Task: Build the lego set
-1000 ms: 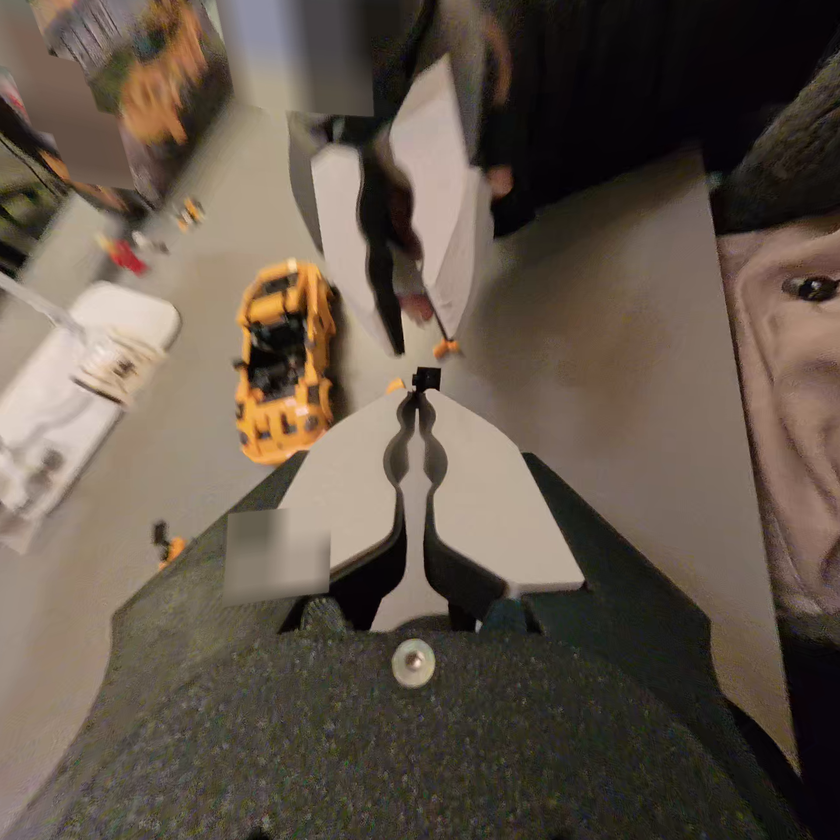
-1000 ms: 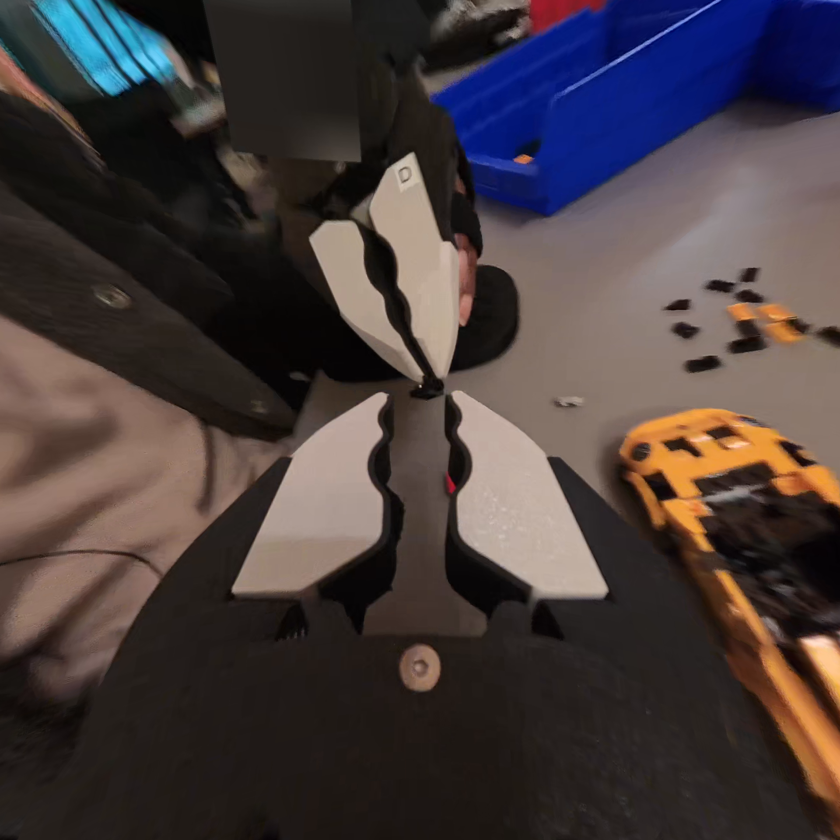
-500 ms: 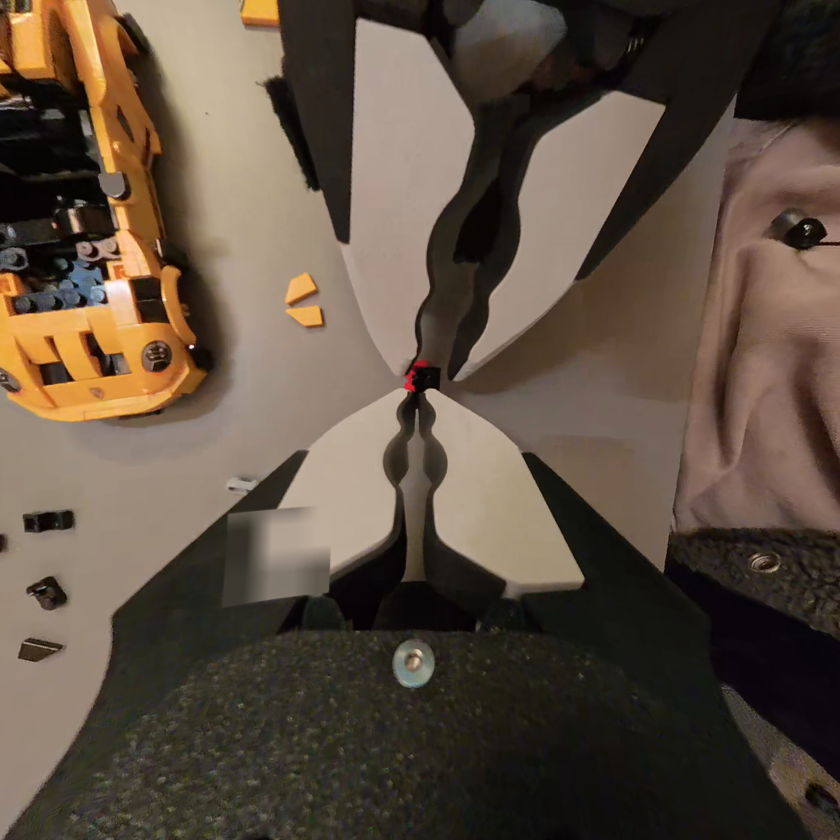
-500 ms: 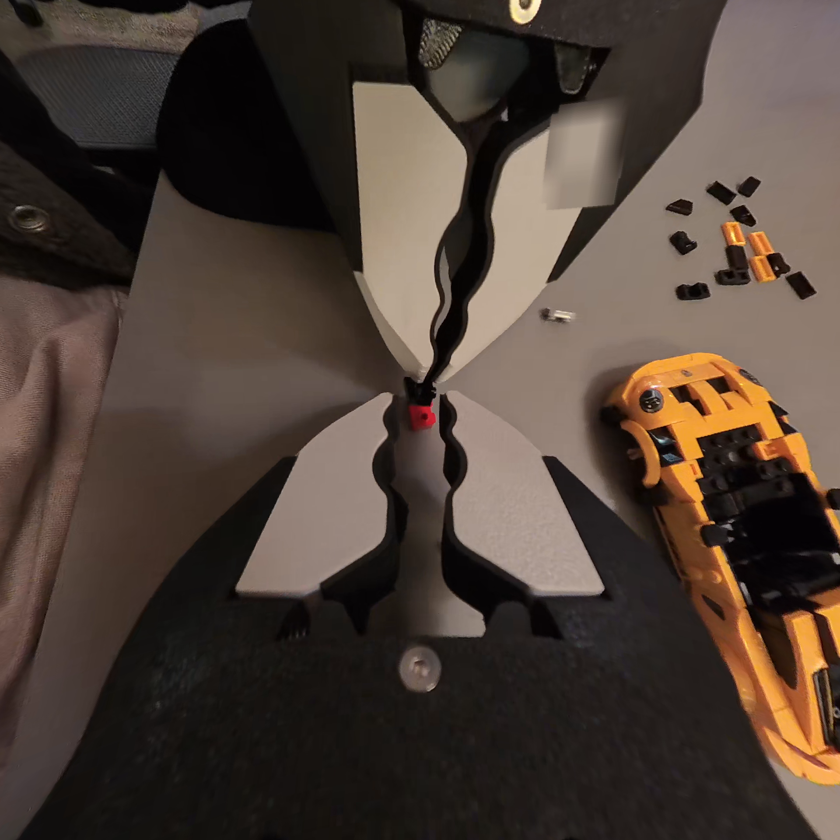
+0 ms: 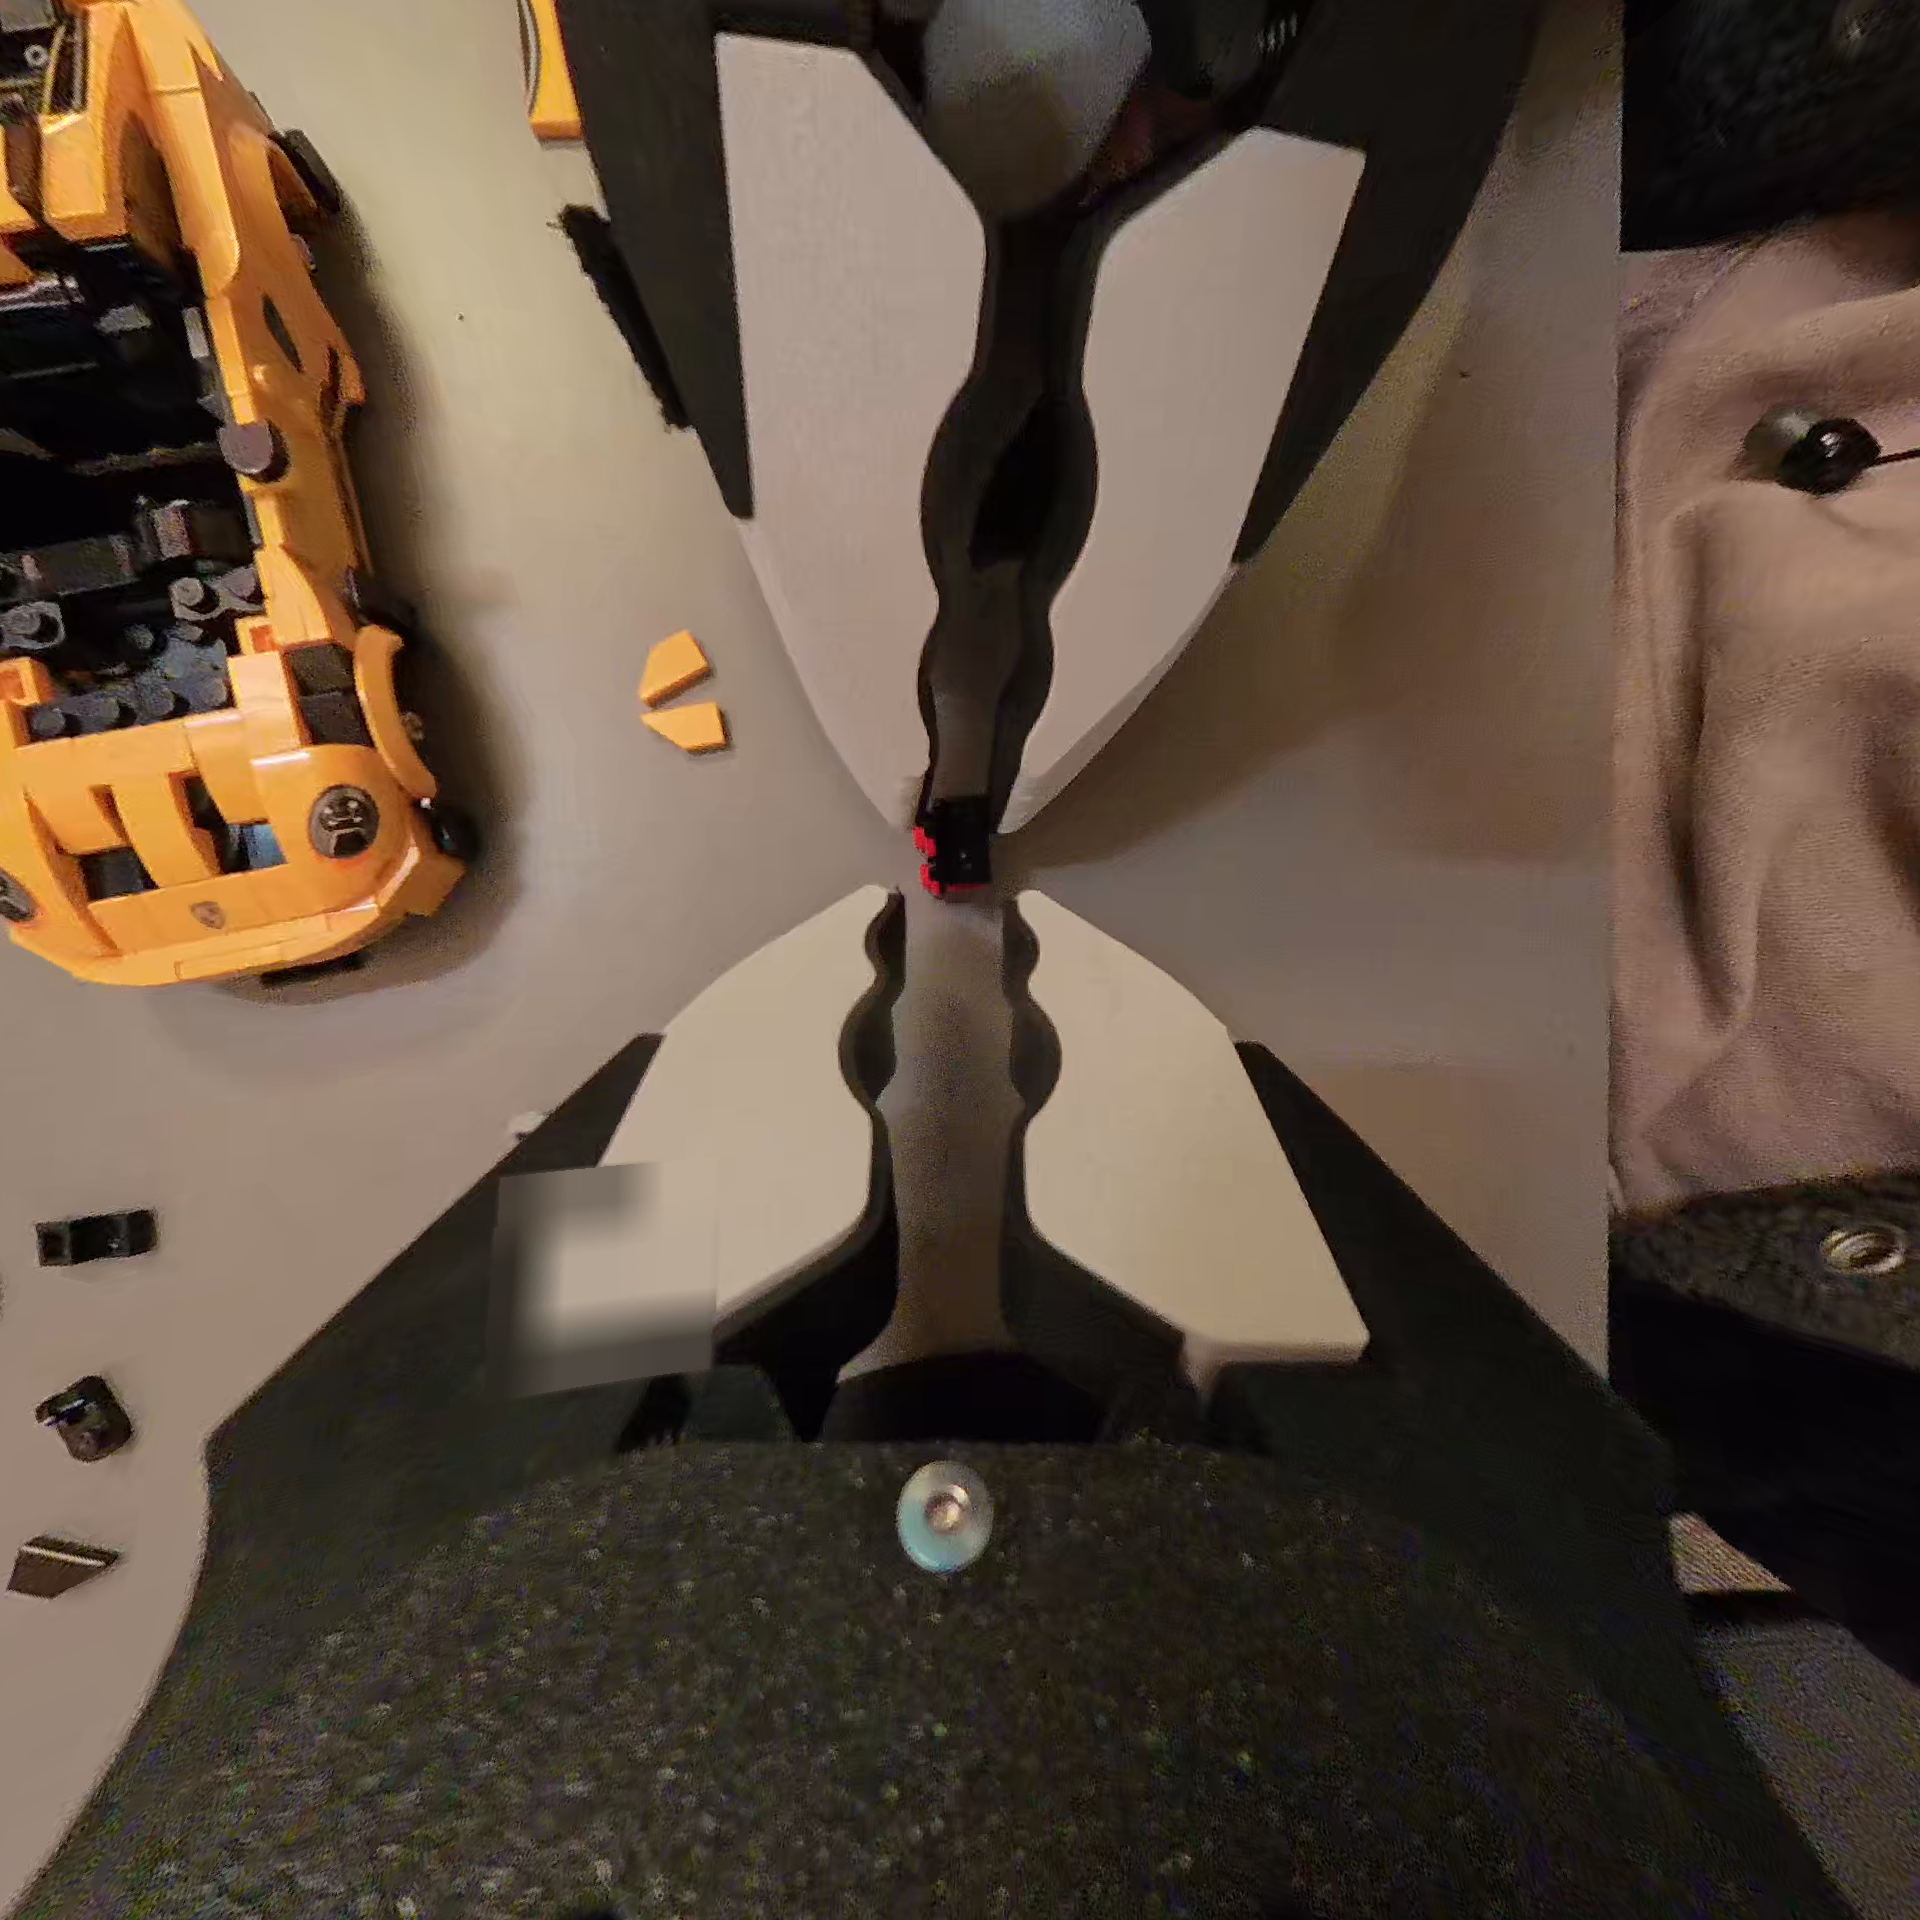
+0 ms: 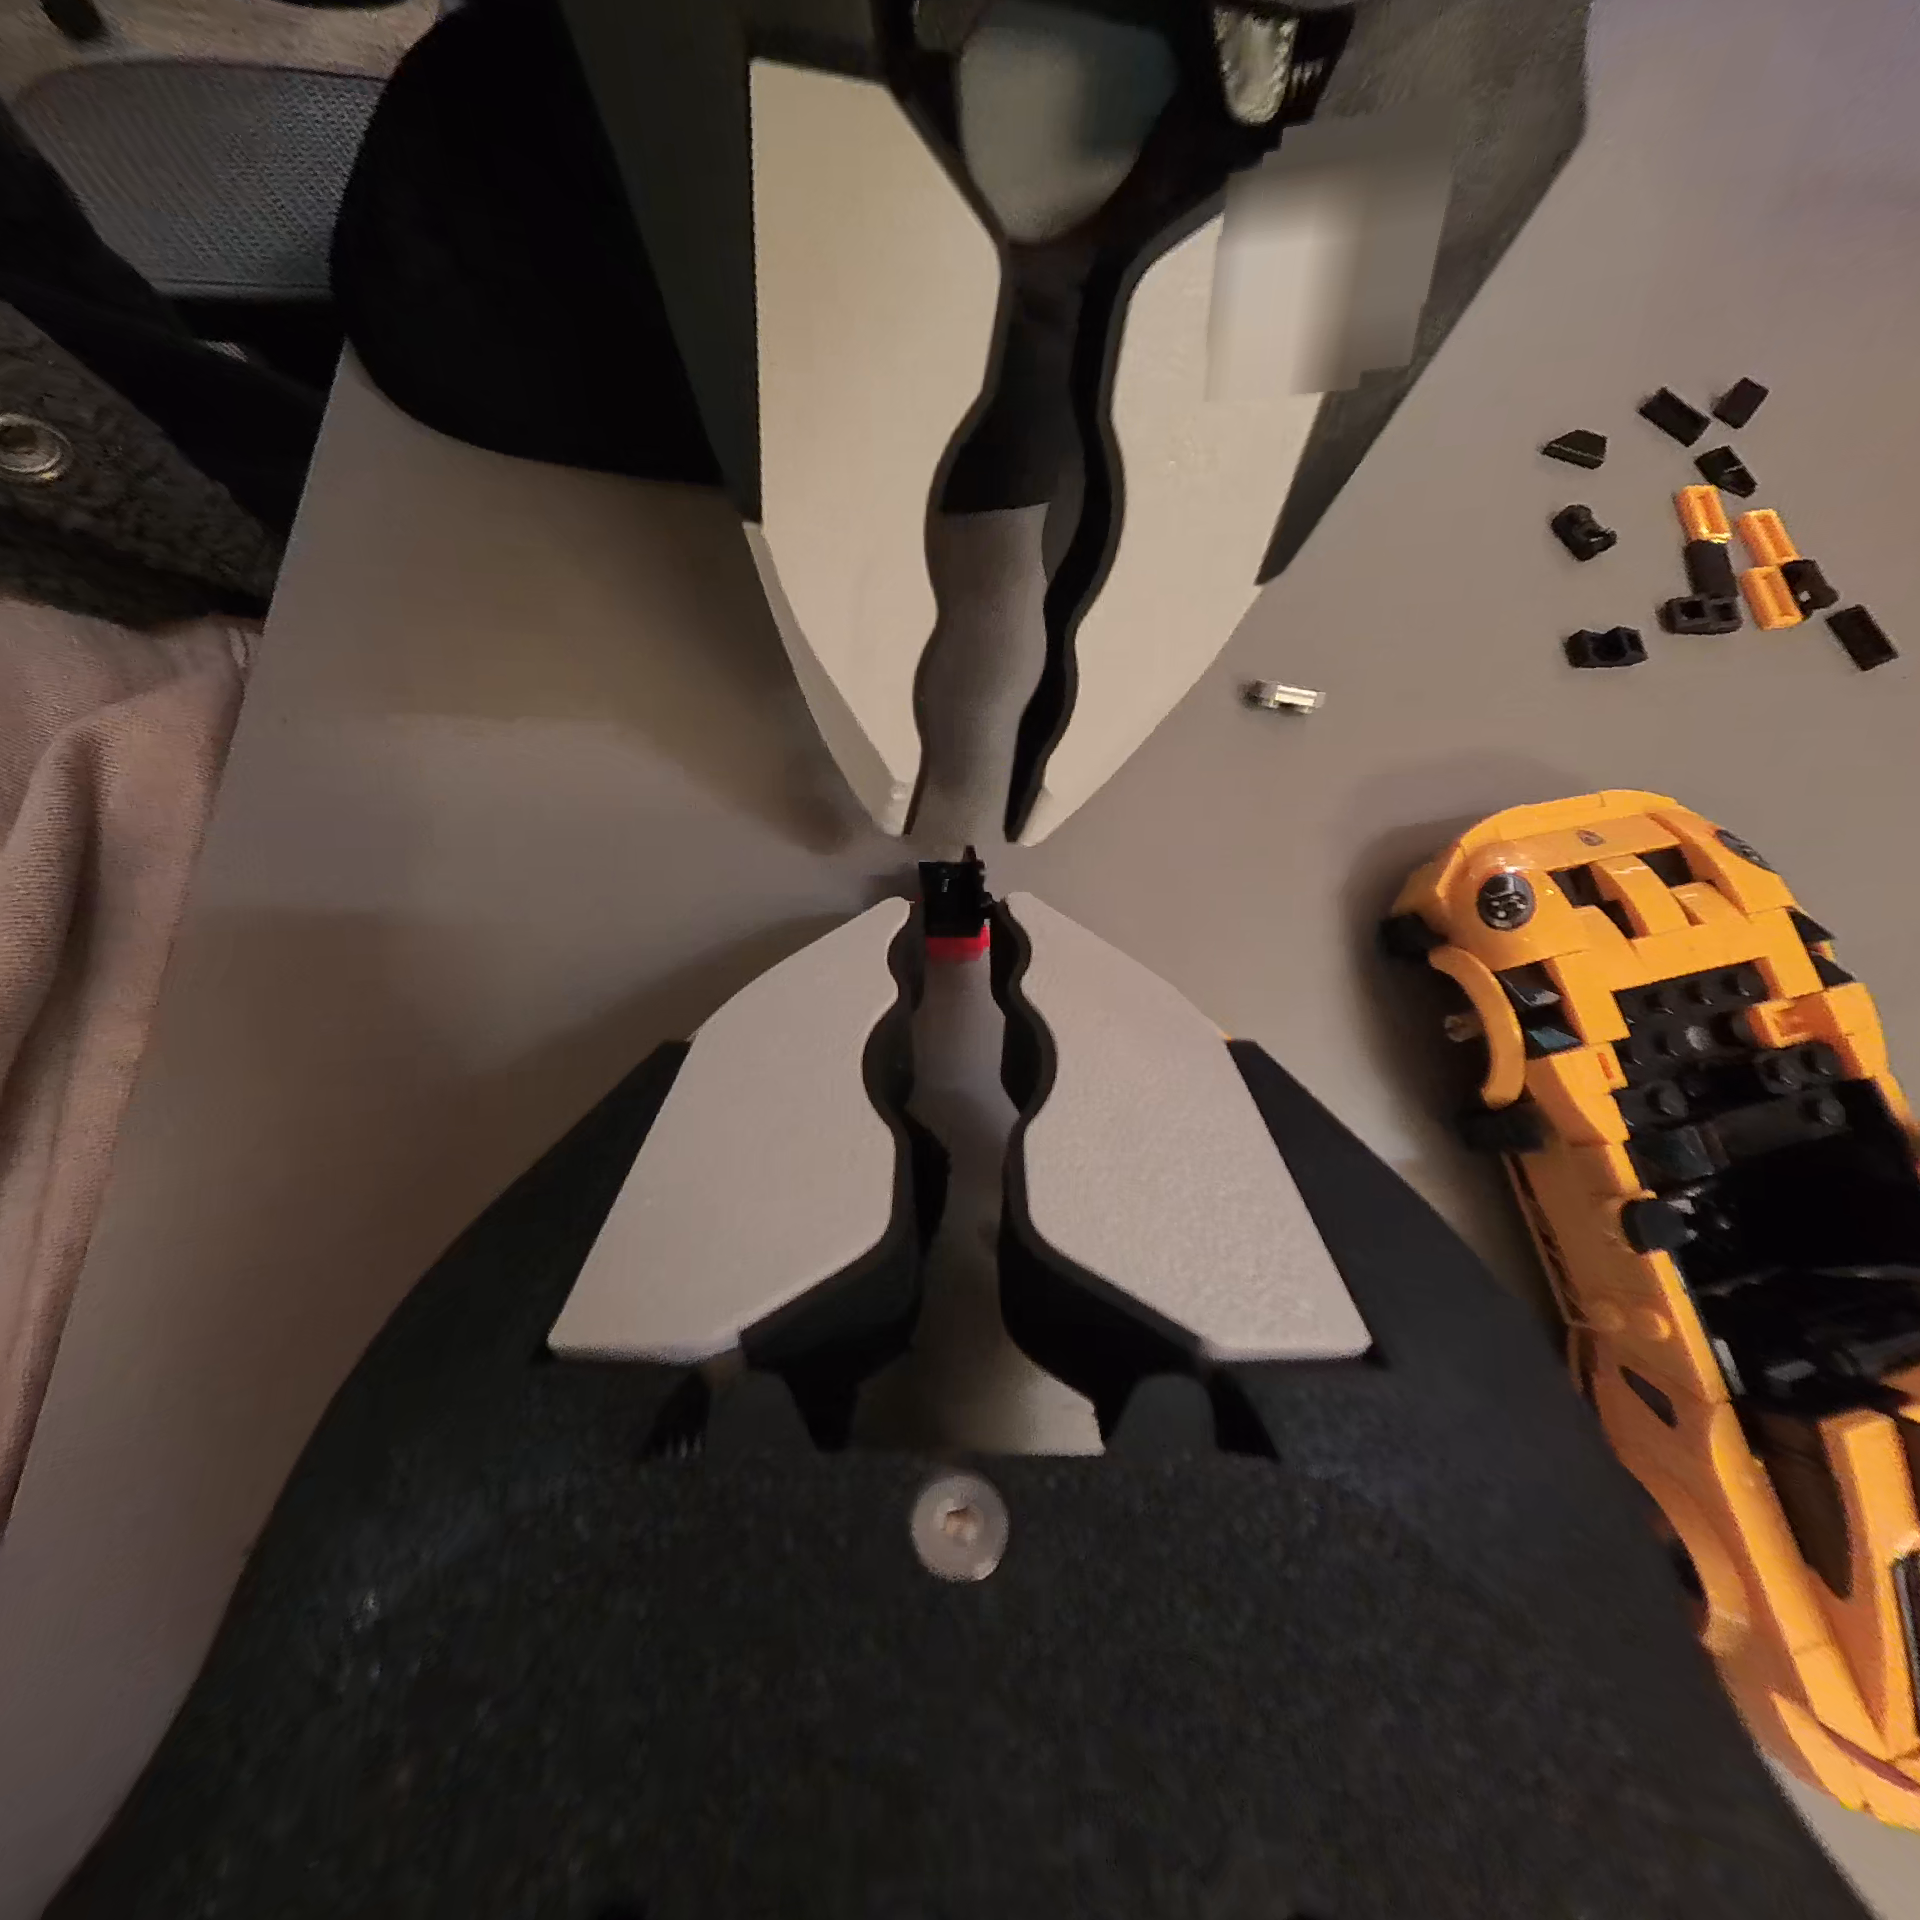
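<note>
– My left gripper [image 5: 951, 899] has just let go. Half a second ago it was clenched on the black brick; now its tips stand apart with nothing between them.

– So where is the brick?

– My right gripper [image 6: 956, 902] has it. The black brick and the red one now sit together as one little black-and-red piece [image 6: 951, 909], pinched at the very tips of the right fingers, just off the left tips and clear of the table [image 6: 520, 831].

– They went together, then?

– I judge so. The piece stays in the right grip as one lump after the left opened, though I can't see the joint closely enough to swear that it is fully seated.

– What's around you, left to right?

– From the left camera: a few small black parts [image 5: 94, 1236] at the far left, the orange car [image 5: 187, 623] lying beside them with its black insides open, then two orange wedges [image 5: 681, 691] near the grippers. From the right camera, the car is on the right, with a cluster of loose black and orange bits [image 6: 1714, 540] beyond it.

– What does it mean for the build?

– The small join looks done. My left is free to steady the car or fetch another part, and I think the right has to carry this piece over to the car. It's tiny and held only at the tips, so a twist could flick it out.
</note>
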Demonstrator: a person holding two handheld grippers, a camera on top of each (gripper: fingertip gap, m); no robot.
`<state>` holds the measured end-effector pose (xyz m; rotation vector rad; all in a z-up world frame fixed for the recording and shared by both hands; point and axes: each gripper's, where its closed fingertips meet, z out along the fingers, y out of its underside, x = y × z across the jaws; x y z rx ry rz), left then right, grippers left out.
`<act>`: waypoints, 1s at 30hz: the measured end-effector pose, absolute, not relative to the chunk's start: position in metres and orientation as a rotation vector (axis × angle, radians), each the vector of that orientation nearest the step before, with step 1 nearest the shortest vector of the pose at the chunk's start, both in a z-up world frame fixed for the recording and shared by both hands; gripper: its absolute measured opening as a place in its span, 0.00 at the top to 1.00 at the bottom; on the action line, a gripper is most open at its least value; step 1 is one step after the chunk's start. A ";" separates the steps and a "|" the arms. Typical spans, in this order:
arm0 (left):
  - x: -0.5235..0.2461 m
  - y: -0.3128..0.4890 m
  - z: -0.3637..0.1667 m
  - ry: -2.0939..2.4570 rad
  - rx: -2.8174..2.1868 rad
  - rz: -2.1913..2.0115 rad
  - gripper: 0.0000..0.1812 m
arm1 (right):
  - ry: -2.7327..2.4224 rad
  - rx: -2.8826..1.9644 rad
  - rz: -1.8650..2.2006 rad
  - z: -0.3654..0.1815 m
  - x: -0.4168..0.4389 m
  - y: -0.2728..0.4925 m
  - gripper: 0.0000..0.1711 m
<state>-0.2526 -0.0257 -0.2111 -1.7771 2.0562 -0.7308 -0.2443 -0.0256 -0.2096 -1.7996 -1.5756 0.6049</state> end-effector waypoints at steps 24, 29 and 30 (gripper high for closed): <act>-0.247 -0.026 -0.218 2.126 -1.820 -0.716 0.94 | -1.557 -1.834 0.655 -0.211 -0.242 -0.023 0.93; -0.246 -0.025 -0.218 2.158 -1.829 -0.688 0.94 | -1.539 -1.852 0.693 -0.211 -0.242 -0.022 0.96; -0.245 -0.025 -0.219 2.162 -1.831 -0.690 0.94 | -1.544 -1.853 0.693 -0.211 -0.242 -0.022 0.96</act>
